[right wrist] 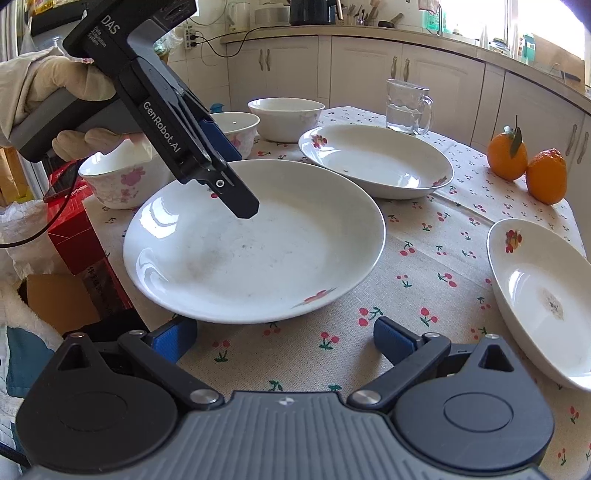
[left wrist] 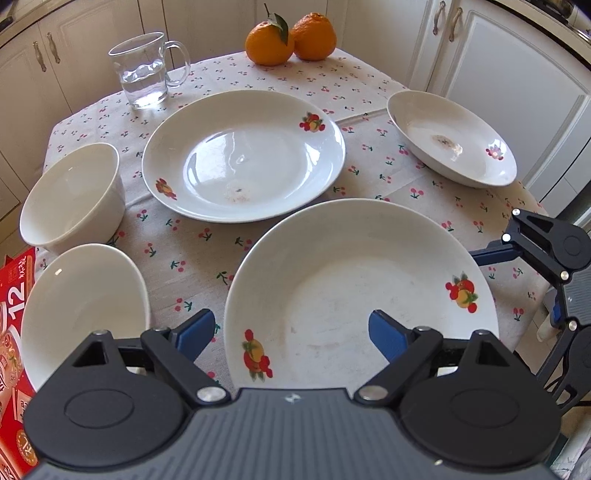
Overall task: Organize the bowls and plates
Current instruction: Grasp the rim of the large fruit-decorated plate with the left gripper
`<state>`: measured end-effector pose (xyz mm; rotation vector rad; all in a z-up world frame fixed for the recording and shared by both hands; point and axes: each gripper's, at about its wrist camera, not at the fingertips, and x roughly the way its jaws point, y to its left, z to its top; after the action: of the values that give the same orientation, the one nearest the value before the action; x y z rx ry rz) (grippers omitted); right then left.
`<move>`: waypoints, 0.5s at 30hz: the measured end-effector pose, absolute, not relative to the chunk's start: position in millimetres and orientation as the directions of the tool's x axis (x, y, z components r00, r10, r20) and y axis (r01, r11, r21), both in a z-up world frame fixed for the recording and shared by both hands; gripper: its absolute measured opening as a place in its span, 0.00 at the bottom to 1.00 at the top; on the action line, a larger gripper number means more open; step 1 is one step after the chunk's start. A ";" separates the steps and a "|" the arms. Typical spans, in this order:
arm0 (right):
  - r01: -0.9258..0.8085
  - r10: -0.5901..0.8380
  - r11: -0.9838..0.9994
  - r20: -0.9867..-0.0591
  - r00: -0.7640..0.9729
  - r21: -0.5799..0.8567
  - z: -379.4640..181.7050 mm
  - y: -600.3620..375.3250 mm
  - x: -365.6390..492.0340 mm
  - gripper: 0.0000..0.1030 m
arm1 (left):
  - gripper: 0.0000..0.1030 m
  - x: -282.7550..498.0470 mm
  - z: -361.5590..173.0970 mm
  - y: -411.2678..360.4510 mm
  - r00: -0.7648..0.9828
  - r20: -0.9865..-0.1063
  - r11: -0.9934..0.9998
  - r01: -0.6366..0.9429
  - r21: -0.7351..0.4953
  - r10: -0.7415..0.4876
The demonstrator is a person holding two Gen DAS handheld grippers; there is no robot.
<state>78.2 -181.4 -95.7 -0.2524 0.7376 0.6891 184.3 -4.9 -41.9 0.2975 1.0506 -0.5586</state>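
Left gripper (right wrist: 243,206), marked "GenRobot.AI" and "DAS", hangs spread and empty over the near plate (right wrist: 258,258) at frame centre; right gripper (right wrist: 284,339) likewise parted, gripping nothing; red box (left wrist: 14,314) lower left shows "12".

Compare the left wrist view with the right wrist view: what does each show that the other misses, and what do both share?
Only the left wrist view: the open left hand-held gripper seen from behind, its blue pads straddling the near plate's rim.

Only the right wrist view: the gloved hand holding that gripper, a pink-flowered bowl, the kitchen counter, and the open right hand-held gripper.

Both: the near plate, glass mug, two oranges, cherry tablecloth.
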 end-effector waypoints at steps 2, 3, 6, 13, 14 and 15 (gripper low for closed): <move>-0.664 0.493 0.747 -0.690 0.531 0.023 -95.8 -180.1 78.6 1.00 | 0.87 186.0 -42.9 -7.8 0.364 -0.885 0.814 0.580 -0.029 -0.291; -0.667 0.495 0.745 -0.689 0.529 0.023 -95.9 -179.7 78.8 1.00 | 0.87 187.2 -43.7 -8.9 0.357 -0.888 0.811 0.585 -0.028 -0.289; -0.671 0.498 0.741 -0.689 0.527 0.023 -95.8 -177.8 78.7 1.00 | 0.85 189.9 -46.7 -10.7 0.335 -0.898 0.802 0.596 -0.033 -0.286; -0.695 0.515 0.719 -0.678 0.525 0.009 -95.5 -167.9 73.2 0.99 | 0.77 195.1 -51.5 -12.2 0.301 -0.913 0.786 0.618 -0.032 -0.274; -0.697 0.516 0.717 -0.677 0.524 0.007 -95.2 -167.1 73.0 0.97 | 0.75 195.6 -51.7 -12.1 0.300 -0.914 0.785 0.619 -0.030 -0.272; -0.701 0.520 0.713 -0.676 0.522 0.008 -94.6 -166.8 73.1 0.96 | 0.74 196.1 -51.7 -11.9 0.298 -0.915 0.782 0.623 -0.028 -0.271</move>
<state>73.1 -166.8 -94.6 -0.2809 0.7076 0.7428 196.1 -11.9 -51.7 0.3645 1.1206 -0.6108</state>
